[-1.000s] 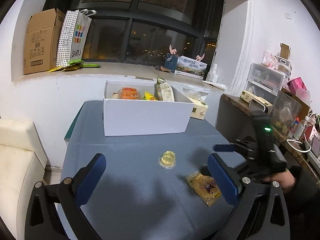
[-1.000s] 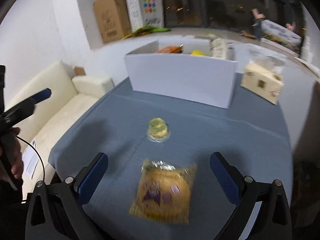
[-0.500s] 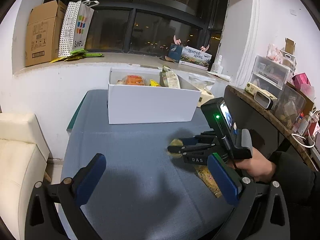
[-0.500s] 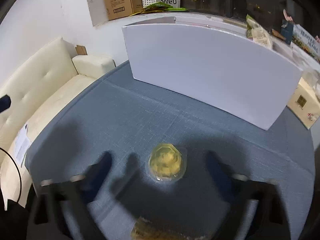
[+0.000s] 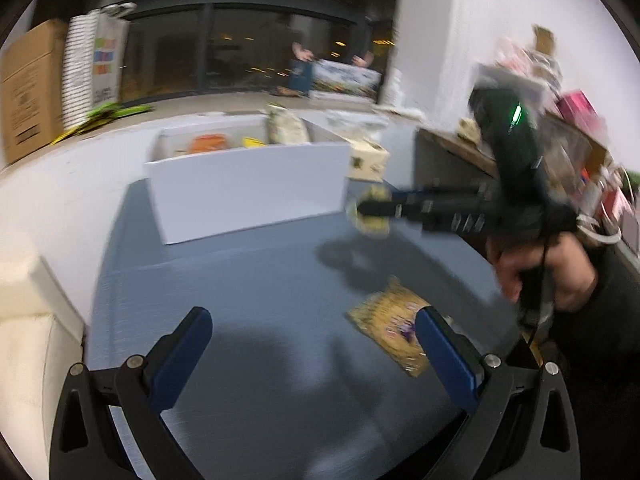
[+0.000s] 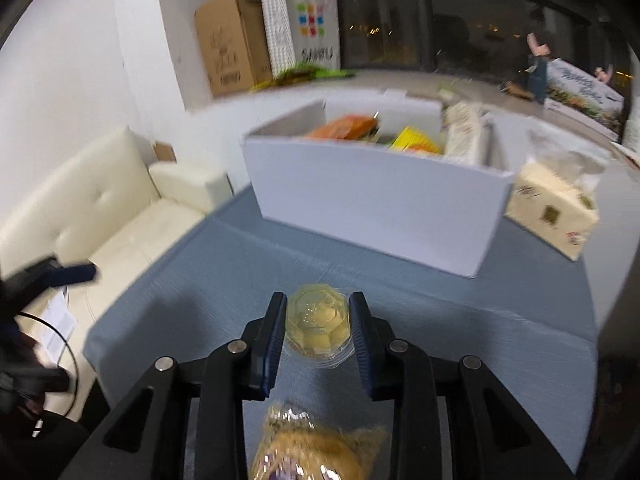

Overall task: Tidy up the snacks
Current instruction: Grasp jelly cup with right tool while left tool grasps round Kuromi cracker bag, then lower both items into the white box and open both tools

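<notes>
The right gripper (image 6: pixel 318 320) clamps a clear jelly cup (image 6: pixel 319 317) between its blue fingers (image 6: pixel 273 330), lifted above the middle of the blue-clothed table (image 5: pixel 256 292), just short of the white box (image 6: pixel 372 200) at the far edge. The left gripper (image 5: pixel 310 348) hangs with fingers wide apart over the near edge. A yellow snack packet (image 5: pixel 394 330) lies flat toward the near right corner.
</notes>
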{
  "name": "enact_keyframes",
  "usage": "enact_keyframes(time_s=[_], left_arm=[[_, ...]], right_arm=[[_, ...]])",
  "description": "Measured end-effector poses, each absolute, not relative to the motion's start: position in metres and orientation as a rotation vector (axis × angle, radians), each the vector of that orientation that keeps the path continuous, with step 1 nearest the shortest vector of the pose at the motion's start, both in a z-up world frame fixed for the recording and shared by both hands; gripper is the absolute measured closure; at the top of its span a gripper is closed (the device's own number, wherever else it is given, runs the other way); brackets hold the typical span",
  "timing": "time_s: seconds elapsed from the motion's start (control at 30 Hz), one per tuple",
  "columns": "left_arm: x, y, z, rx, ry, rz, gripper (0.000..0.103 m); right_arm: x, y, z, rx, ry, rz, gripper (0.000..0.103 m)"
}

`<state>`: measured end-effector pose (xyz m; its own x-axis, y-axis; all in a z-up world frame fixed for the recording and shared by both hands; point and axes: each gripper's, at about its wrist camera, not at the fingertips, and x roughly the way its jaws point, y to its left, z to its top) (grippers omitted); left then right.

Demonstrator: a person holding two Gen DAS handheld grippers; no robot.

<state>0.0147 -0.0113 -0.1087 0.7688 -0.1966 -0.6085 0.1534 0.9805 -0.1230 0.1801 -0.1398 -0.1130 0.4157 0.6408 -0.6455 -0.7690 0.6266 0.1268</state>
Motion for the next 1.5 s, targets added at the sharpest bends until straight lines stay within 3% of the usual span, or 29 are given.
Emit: enact_keyframes(time_s=[0.27, 0.53, 0.57, 0.6, 0.67, 0.7, 0.9, 1.2, 1.5], left_arm=[[0.065, -0.092, -0.144, 0.141, 0.841, -0.498, 0.000], [0.114, -0.127, -0.182, 0.326, 0.957, -0.516, 0.000], [0.117, -0.130, -0.186, 0.321, 0.977, -0.518, 0.003], [0.116, -0.130, -0.190, 0.295, 0.984, -0.538, 0.012], [0.116, -0.126, -0.185, 0.258, 0.960, -0.527, 0.025], [0.115, -0.123, -0.183, 0.231, 0.965, -0.525, 0.025], [0.093, -0.099, -0.154, 0.126, 0.853, -0.492, 0.026], [0.072, -0.006, -0.069, -0.139, 0.574, -0.281, 0.026], [0.149, 0.070, -0.007, -0.210, 0.450, -0.143, 0.026]], right_arm=[[0.160, -0.218, -0.076, -0.073, 0.634, 0.811, 0.069], [0.147, -0.272, -0.078, 0.019, 0.632, 0.763, 0.069], [0.146, -0.277, -0.080, 0.022, 0.635, 0.758, 0.069], [0.146, -0.279, -0.082, 0.025, 0.639, 0.758, 0.069], [0.145, -0.283, -0.086, 0.044, 0.646, 0.762, 0.069], [0.145, -0.284, -0.087, 0.051, 0.649, 0.765, 0.069], [0.142, -0.279, -0.090, 0.050, 0.655, 0.781, 0.069], [0.145, -0.244, -0.086, 0.004, 0.639, 0.830, 0.069], [0.214, -0.183, -0.040, 0.020, 0.578, 0.851, 0.069]])
